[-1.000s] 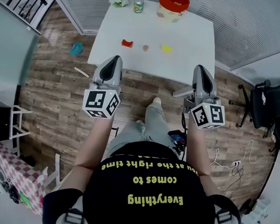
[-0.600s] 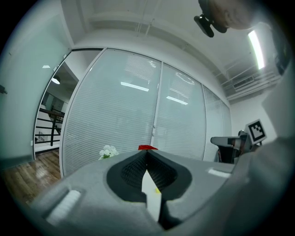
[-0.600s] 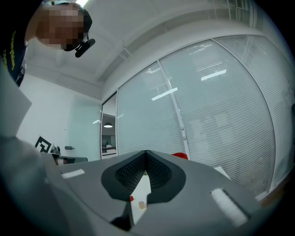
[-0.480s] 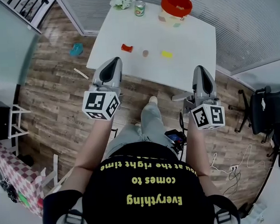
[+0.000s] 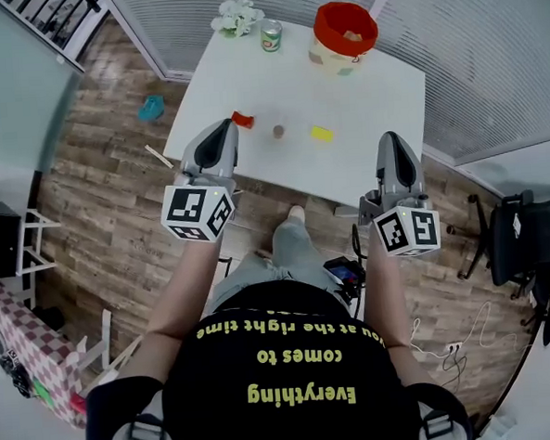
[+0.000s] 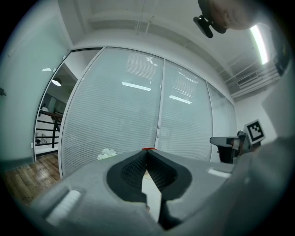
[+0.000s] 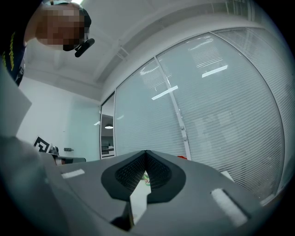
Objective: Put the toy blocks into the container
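On the white table (image 5: 380, 115), blocks (image 5: 278, 130) lie near of the container (image 5: 344, 33); at its near edge we hold the left gripper (image 5: 225, 126) and right gripper (image 5: 390, 139) closed, empty.

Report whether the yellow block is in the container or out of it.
Out: the yellow block lies on the white table, apart from the red-rimmed container at the far side.

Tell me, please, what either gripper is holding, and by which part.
Nothing is held: the left gripper and the right gripper are both shut and empty.
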`<control>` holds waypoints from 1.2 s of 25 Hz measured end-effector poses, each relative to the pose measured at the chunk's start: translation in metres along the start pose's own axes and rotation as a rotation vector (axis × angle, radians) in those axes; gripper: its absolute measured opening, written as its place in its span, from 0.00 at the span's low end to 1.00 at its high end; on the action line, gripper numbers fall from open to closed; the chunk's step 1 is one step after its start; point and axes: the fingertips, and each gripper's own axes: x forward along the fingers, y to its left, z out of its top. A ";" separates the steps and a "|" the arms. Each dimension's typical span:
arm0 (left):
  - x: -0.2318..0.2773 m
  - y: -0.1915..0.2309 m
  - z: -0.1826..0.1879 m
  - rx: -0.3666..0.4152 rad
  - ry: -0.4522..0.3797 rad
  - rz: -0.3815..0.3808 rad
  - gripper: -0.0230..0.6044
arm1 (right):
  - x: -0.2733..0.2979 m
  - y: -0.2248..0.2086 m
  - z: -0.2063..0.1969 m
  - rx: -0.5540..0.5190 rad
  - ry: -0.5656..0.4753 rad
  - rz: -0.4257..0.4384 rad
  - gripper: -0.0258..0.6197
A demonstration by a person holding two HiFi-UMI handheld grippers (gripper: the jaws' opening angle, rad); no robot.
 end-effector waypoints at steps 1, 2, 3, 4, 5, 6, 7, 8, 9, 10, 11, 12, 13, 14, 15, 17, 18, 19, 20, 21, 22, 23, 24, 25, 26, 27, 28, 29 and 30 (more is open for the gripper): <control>0.006 0.000 0.002 0.001 -0.002 0.004 0.03 | 0.005 -0.005 0.004 0.004 -0.009 0.002 0.05; 0.012 0.000 0.004 0.002 -0.003 0.007 0.04 | 0.011 -0.009 0.008 0.007 -0.017 0.005 0.05; 0.019 0.000 0.005 0.002 -0.004 0.010 0.04 | 0.017 -0.013 0.012 0.009 -0.023 0.010 0.05; 0.025 0.001 0.006 0.003 -0.004 0.014 0.04 | 0.024 -0.015 0.016 0.008 -0.027 0.018 0.05; 0.031 0.001 0.007 0.003 -0.004 0.018 0.04 | 0.031 -0.017 0.018 0.005 -0.028 0.028 0.05; 0.038 0.002 0.007 0.003 -0.003 0.022 0.04 | 0.038 -0.020 0.020 0.001 -0.028 0.038 0.05; 0.044 0.002 0.007 0.004 -0.002 0.025 0.04 | 0.044 -0.023 0.020 -0.001 -0.027 0.045 0.05; 0.050 0.002 0.008 0.004 -0.002 0.029 0.04 | 0.049 -0.026 0.020 -0.001 -0.025 0.051 0.05; 0.056 0.002 0.008 0.004 -0.002 0.032 0.04 | 0.054 -0.031 0.020 0.002 -0.022 0.054 0.05; 0.061 0.002 0.009 0.004 -0.004 0.035 0.04 | 0.058 -0.035 0.019 0.004 -0.019 0.056 0.05; 0.066 0.003 0.010 0.005 -0.005 0.039 0.04 | 0.061 -0.039 0.019 0.007 -0.017 0.057 0.05; 0.070 0.003 0.011 0.006 -0.006 0.043 0.04 | 0.064 -0.044 0.019 0.010 -0.014 0.057 0.05; 0.075 0.004 0.012 0.008 -0.007 0.048 0.03 | 0.068 -0.049 0.018 0.014 -0.012 0.058 0.05; 0.079 0.005 0.012 0.008 -0.007 0.053 0.04 | 0.072 -0.054 0.018 0.019 -0.011 0.060 0.05; 0.084 0.006 0.013 0.008 -0.008 0.059 0.03 | 0.077 -0.059 0.018 0.023 -0.012 0.065 0.05; 0.094 0.007 0.015 0.008 -0.010 0.071 0.04 | 0.087 -0.066 0.019 0.024 -0.015 0.079 0.05; 0.098 0.007 0.016 0.009 -0.011 0.076 0.04 | 0.091 -0.068 0.021 0.020 -0.012 0.086 0.05; 0.103 0.008 0.017 0.010 -0.012 0.081 0.04 | 0.095 -0.071 0.022 0.014 -0.008 0.093 0.05; 0.107 0.008 0.018 0.010 -0.012 0.086 0.04 | 0.099 -0.073 0.022 0.011 -0.006 0.100 0.05; 0.111 0.009 0.018 0.012 -0.014 0.091 0.04 | 0.103 -0.076 0.022 0.012 -0.005 0.107 0.05; 0.115 0.010 0.019 0.014 -0.014 0.098 0.04 | 0.107 -0.079 0.022 0.015 -0.003 0.112 0.05; 0.118 0.010 0.019 0.016 -0.015 0.105 0.04 | 0.109 -0.082 0.021 0.018 -0.001 0.117 0.05; 0.121 0.011 0.019 0.017 -0.015 0.112 0.04 | 0.112 -0.086 0.019 0.022 0.003 0.122 0.05; 0.124 0.011 0.019 0.018 -0.014 0.118 0.04 | 0.114 -0.089 0.018 0.026 0.007 0.126 0.05; 0.127 0.011 0.018 0.015 -0.014 0.124 0.04 | 0.116 -0.092 0.016 0.030 0.012 0.130 0.05; 0.130 0.010 0.018 0.009 -0.014 0.129 0.04 | 0.117 -0.096 0.014 0.033 0.016 0.135 0.05; 0.133 0.009 0.017 0.002 -0.016 0.132 0.04 | 0.120 -0.099 0.013 0.036 0.019 0.138 0.05; 0.137 0.008 0.017 -0.003 -0.019 0.133 0.04 | 0.122 -0.102 0.011 0.037 0.022 0.141 0.05; 0.141 0.006 0.017 -0.004 -0.021 0.132 0.03 | 0.124 -0.104 0.009 0.037 0.025 0.142 0.05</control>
